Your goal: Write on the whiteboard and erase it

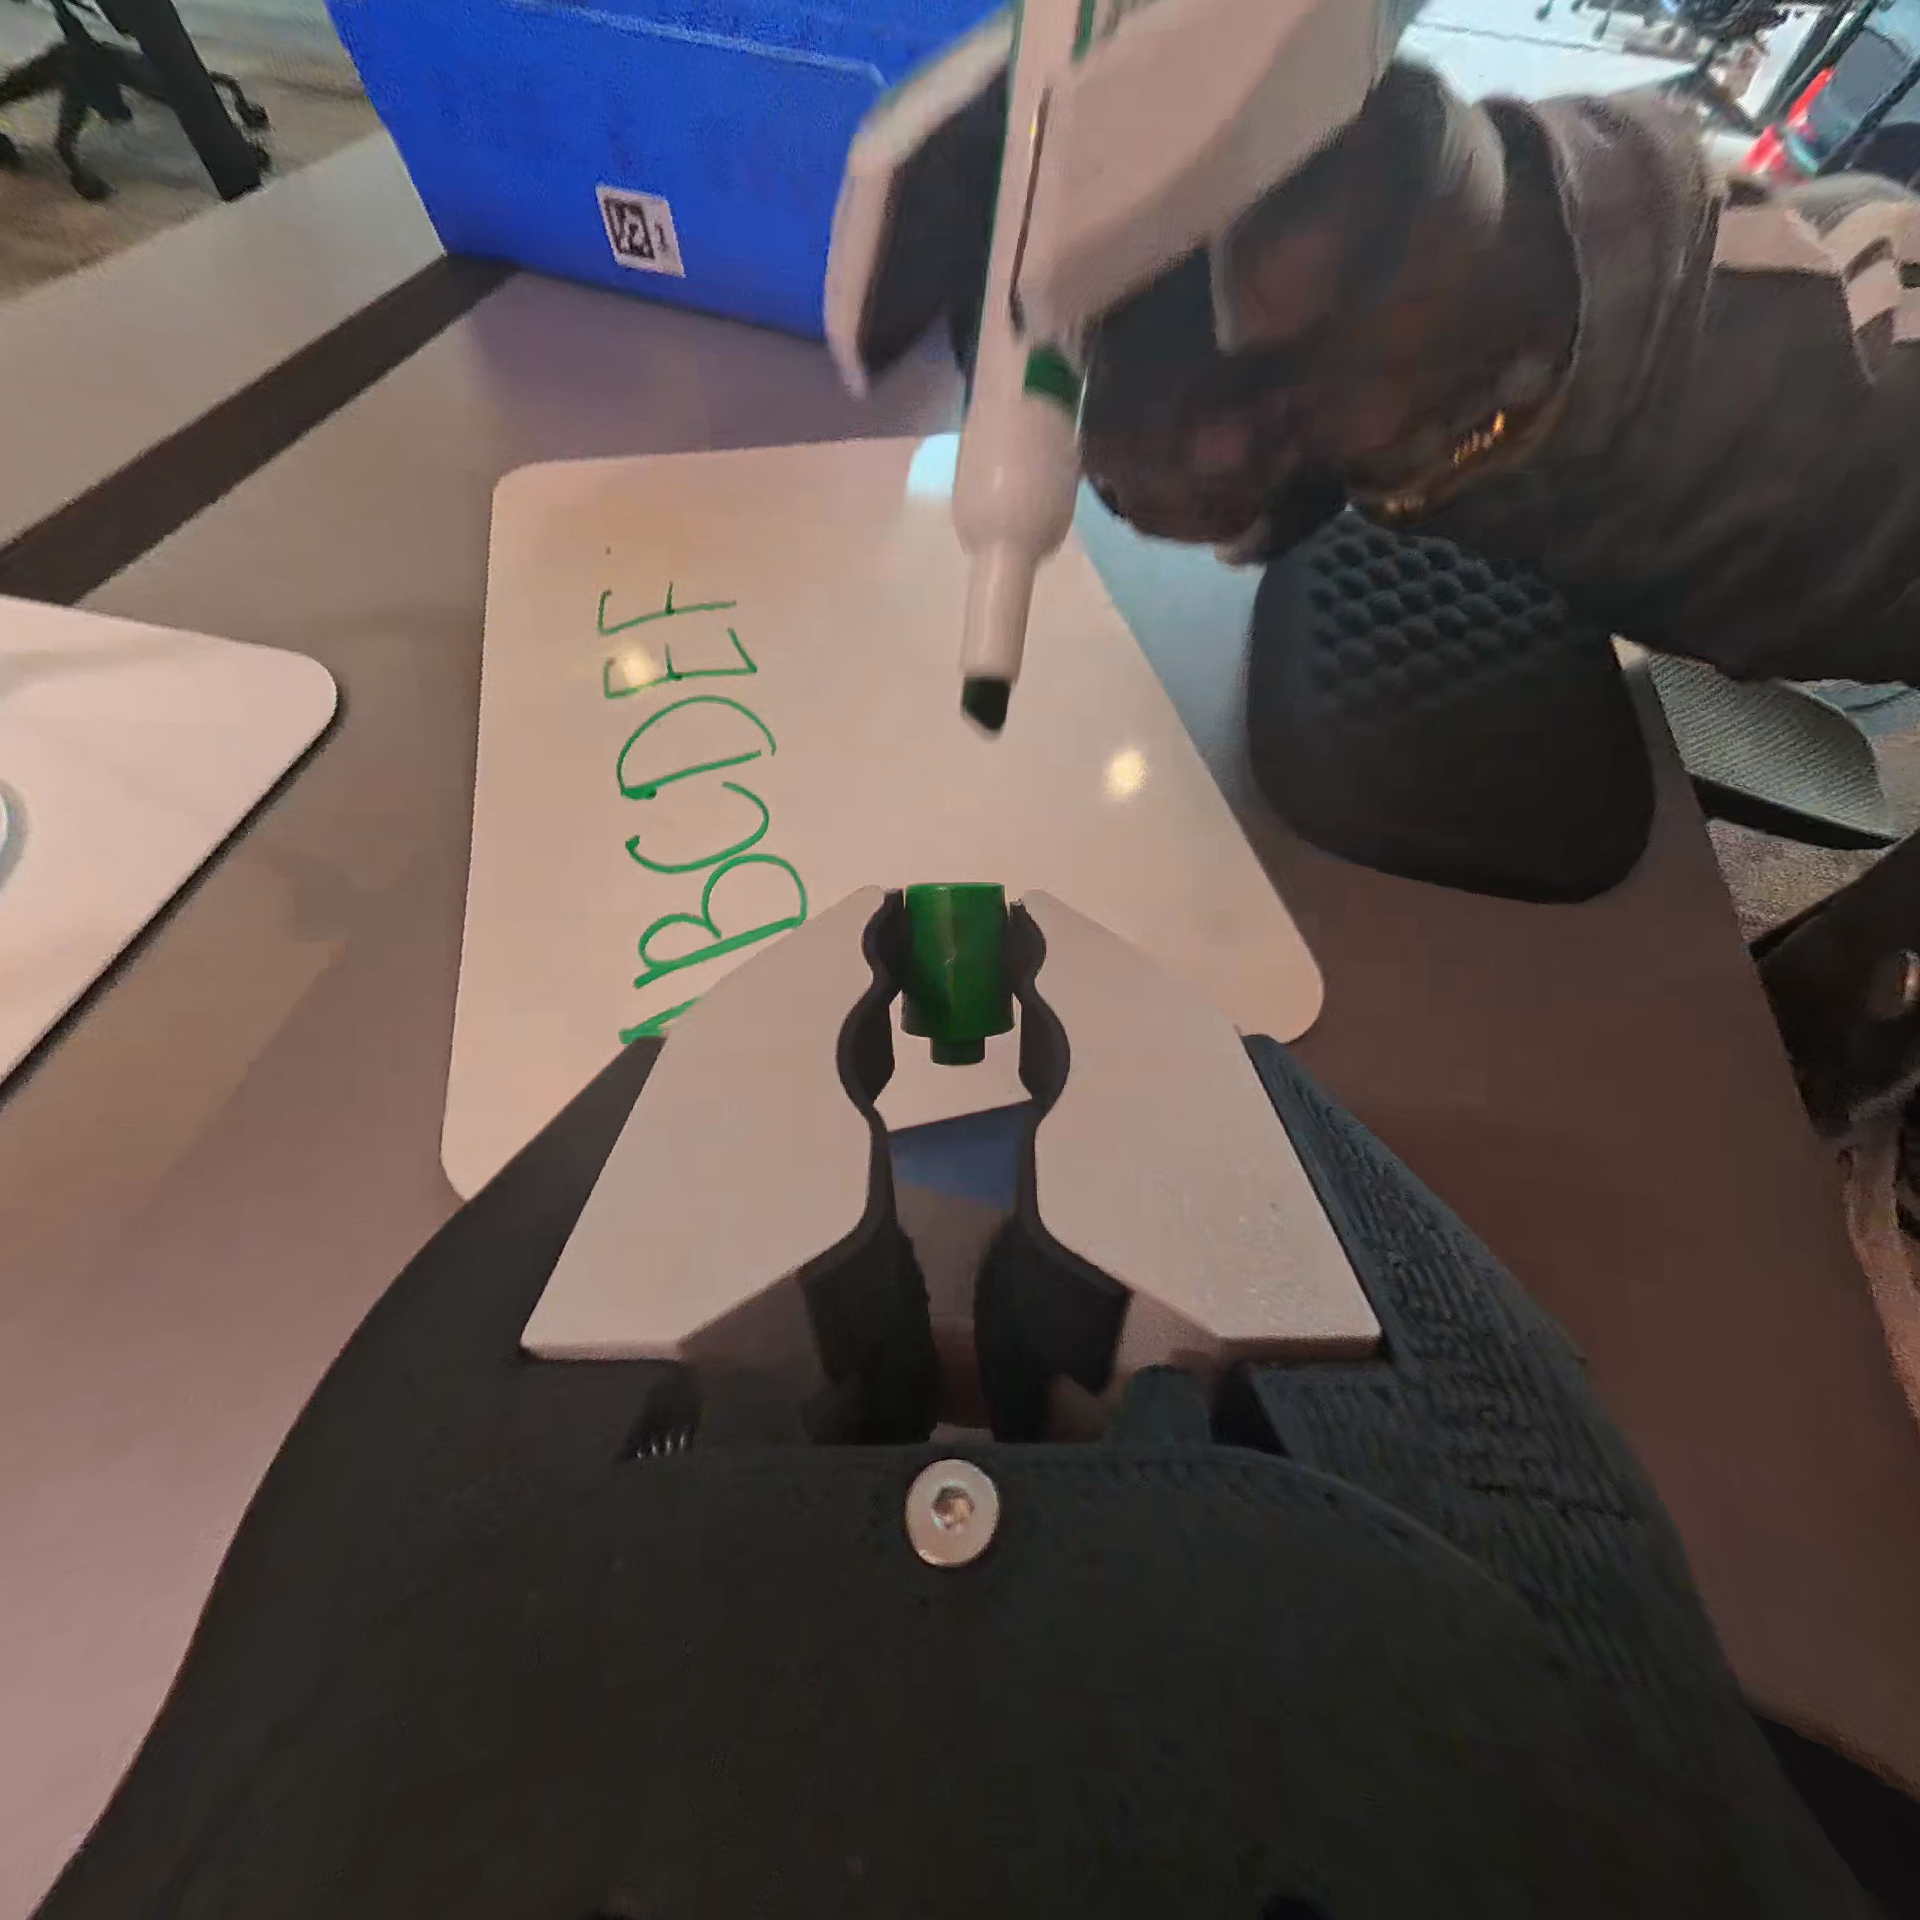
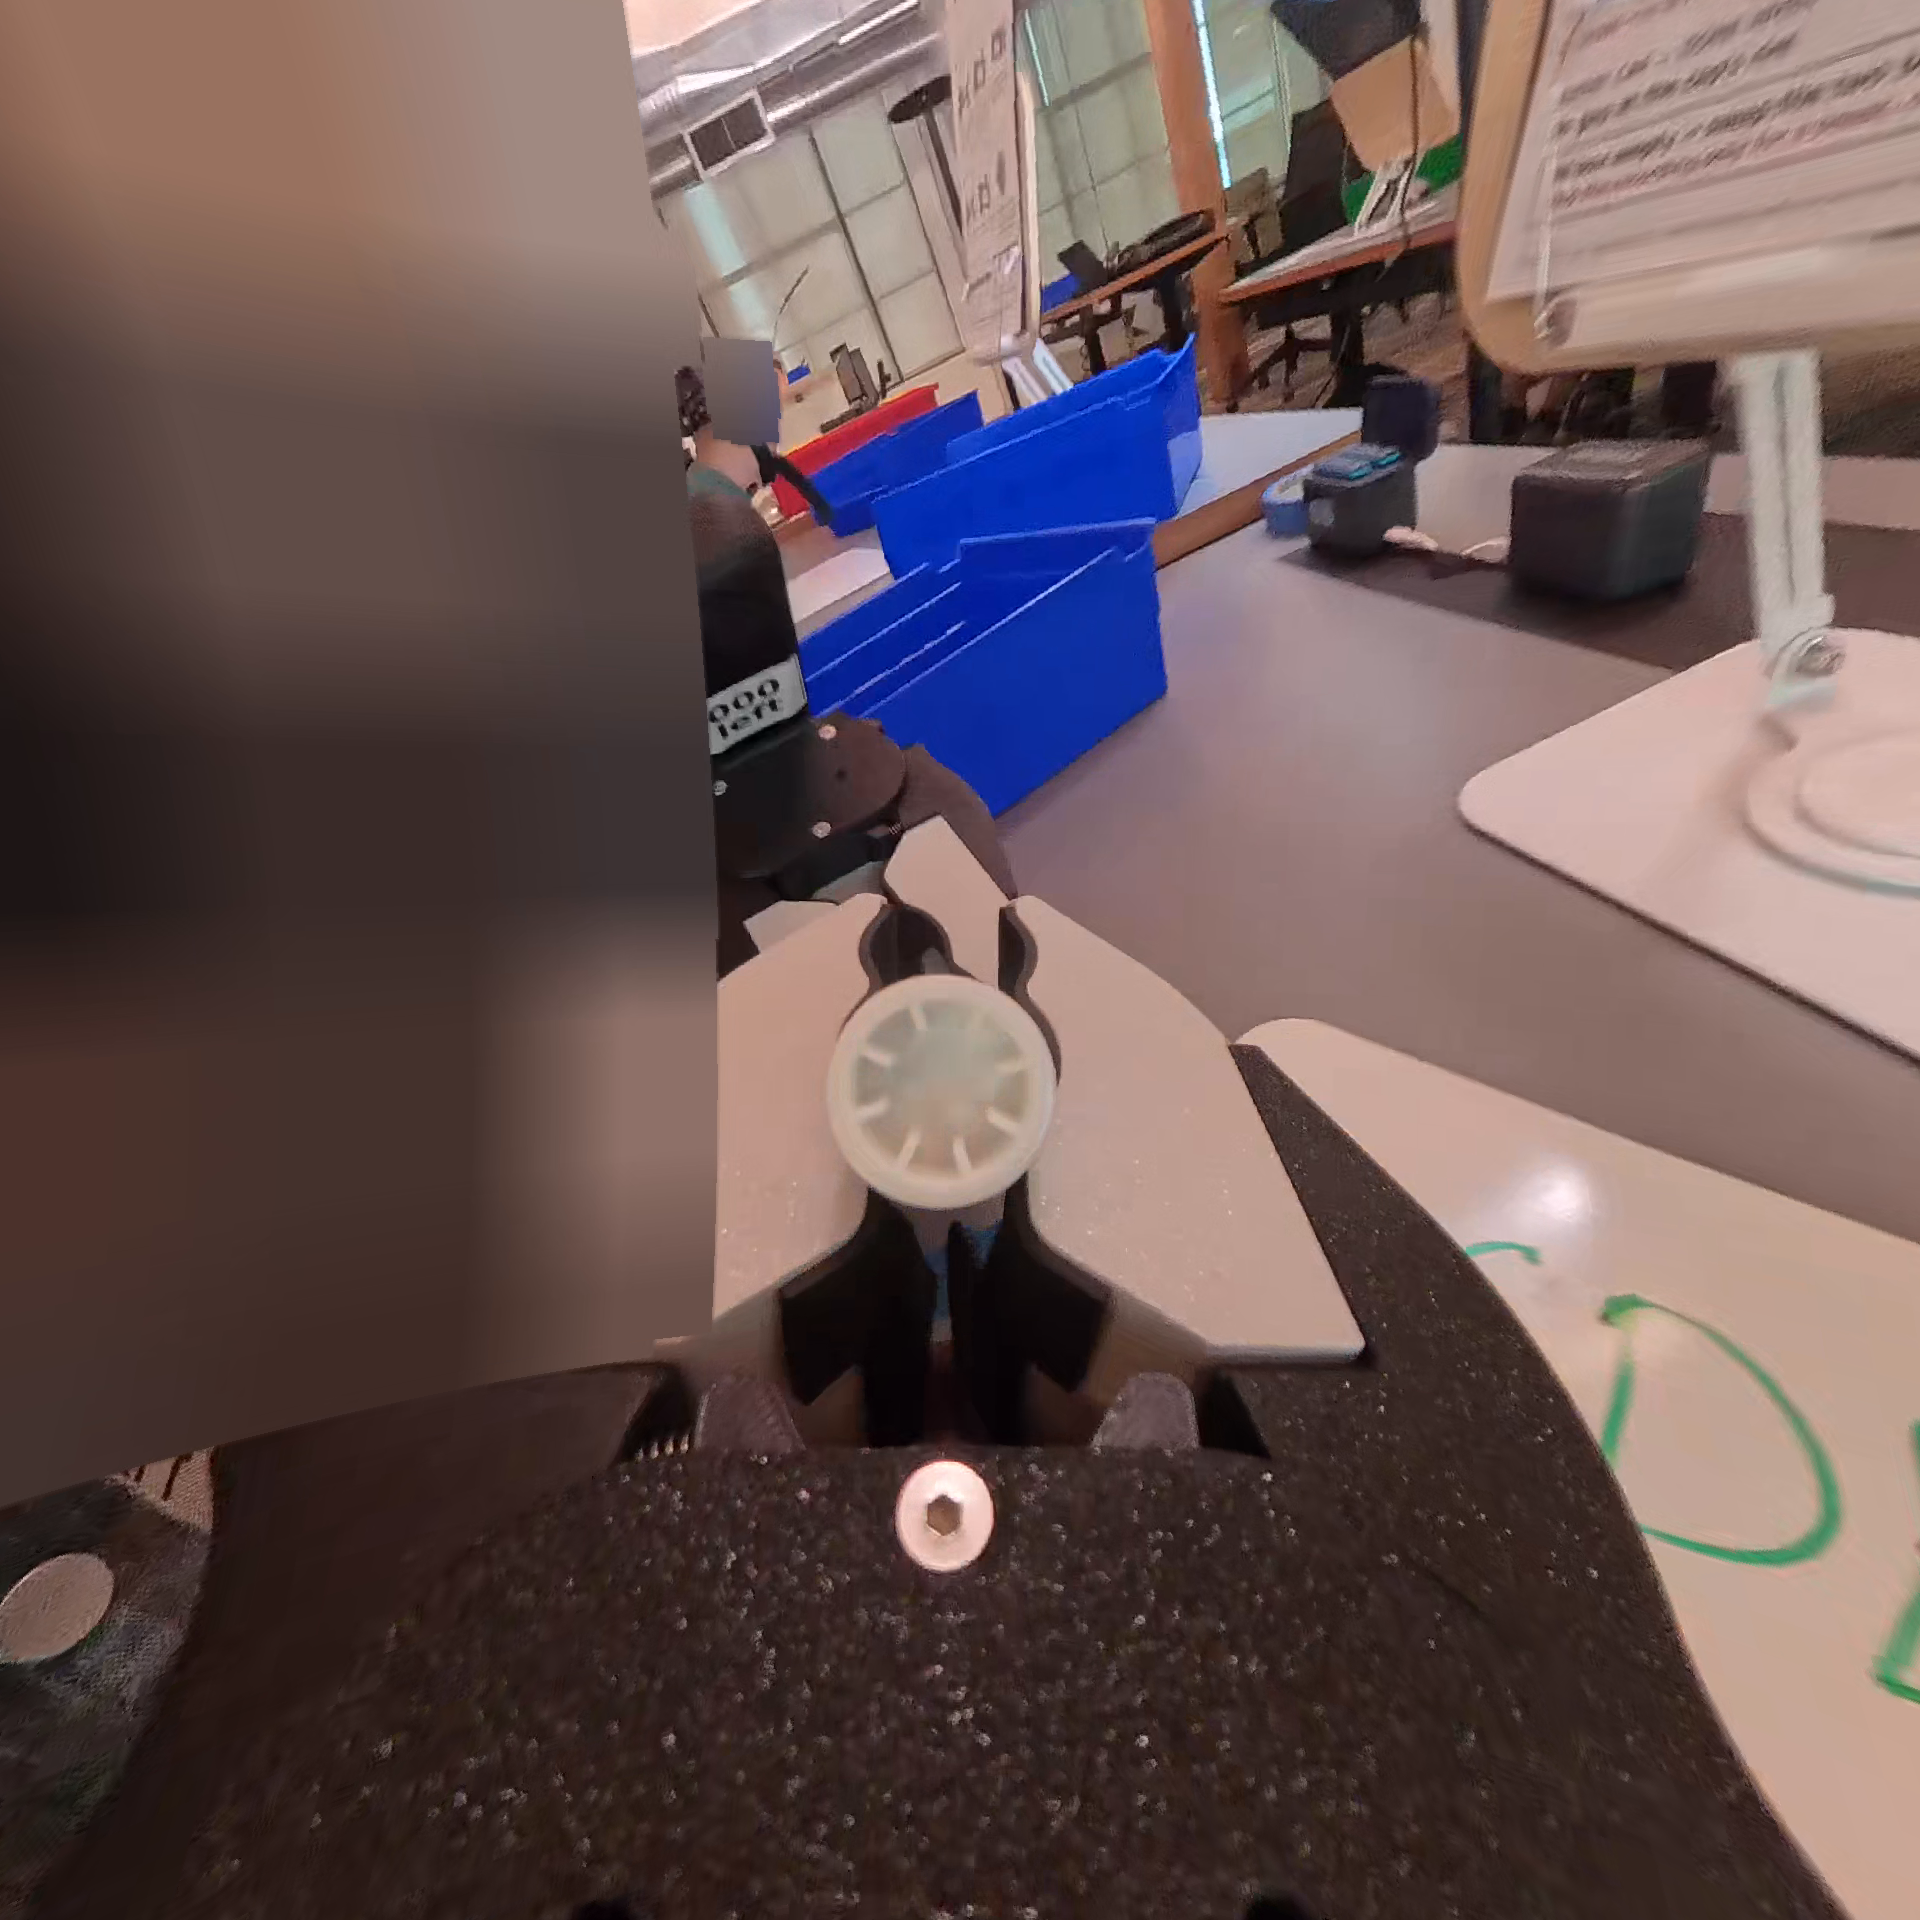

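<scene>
A: Nearest, what?

B: Left gripper [image 1: 954,920], low over the near end of the whiteboard [image 1: 1039,862]. Jaws nearly shut, pinching a small green cap [image 1: 954,971] right at the tips. Little nub end pointing back here, so likely the open end facing away.

A: And under it?

B: Whiteboard lying flat on the grey table [image 1: 260,1091]. Green letters [image 1: 707,790] running down its left side, near to far. Plenty of bare white on the right side.

A: Next thing out?

B: Marker [image 1: 1003,540], white with a green band, hanging tip-down over the middle of the board. Tip up off the board, not touching. Blurry, so likely moving.

A: Held by what?

B: Right gripper [image 2: 951,935]. Jaws closed in snug on the marker's barrel. Only the round white back end showing in the right wrist view.

A: Farther off?

B: Black bumpy chair back [image 1: 1444,707] at the right edge of the table. Blue bin [image 1: 623,135] past the far end of the board. Flat white stand base [image 1: 156,748] off to the left.

A: Which step, then?

B: Writing part done, by the look of it. Probably capping time, with erasing not yet begun.

A: Needed for the next move?

B: Bringing tip and cap together. Lining the tip up straight with the cap's open end, then pushing in gently. Keeping both grips firm, so no slipping. After that, finding an eraser. None seen in either view.
</scene>
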`<state>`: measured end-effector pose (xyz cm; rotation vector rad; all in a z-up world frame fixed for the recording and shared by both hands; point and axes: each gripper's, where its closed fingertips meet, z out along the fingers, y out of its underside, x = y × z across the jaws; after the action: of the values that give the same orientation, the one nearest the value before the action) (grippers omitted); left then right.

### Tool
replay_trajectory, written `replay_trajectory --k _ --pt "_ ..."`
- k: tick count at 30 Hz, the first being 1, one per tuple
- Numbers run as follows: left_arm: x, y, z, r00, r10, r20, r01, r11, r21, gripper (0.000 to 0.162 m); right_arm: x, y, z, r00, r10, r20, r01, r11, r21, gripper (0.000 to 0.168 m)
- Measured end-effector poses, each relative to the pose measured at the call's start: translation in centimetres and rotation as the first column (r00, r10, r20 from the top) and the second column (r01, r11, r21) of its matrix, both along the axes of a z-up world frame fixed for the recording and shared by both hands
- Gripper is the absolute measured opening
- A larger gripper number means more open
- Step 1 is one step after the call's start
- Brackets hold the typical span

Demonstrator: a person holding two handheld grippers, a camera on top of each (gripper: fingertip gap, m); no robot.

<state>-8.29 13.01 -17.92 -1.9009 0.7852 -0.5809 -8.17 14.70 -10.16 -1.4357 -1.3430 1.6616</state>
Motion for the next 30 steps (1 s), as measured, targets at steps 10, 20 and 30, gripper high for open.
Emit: replay_trajectory --k 10,20,30 --pt "2.7 -1.5 1.5 0.999 0.004 -0.046 0.001 0.994 0.111 0.02 1.2 -2.6 -0.5 0.998 0.051 0.044 -0.052 0.998 0.019 0.02" --pt "4.1 -2.0 0.7 1.0 0.004 -0.005 -0.004 0.995 0.1 0.018 0.9 -3.4 -2.3 0.999 -0.022 0.037 0.023 0.999 -0.031 0.019" --pt "2.9 -1.9 1.4 0.991 0.011 0.134 -0.022 0.996 0.083 0.017 0.3 -3.1 -2.9 0.996 -0.088 -0.003 0.087 0.993 -0.083 0.02"
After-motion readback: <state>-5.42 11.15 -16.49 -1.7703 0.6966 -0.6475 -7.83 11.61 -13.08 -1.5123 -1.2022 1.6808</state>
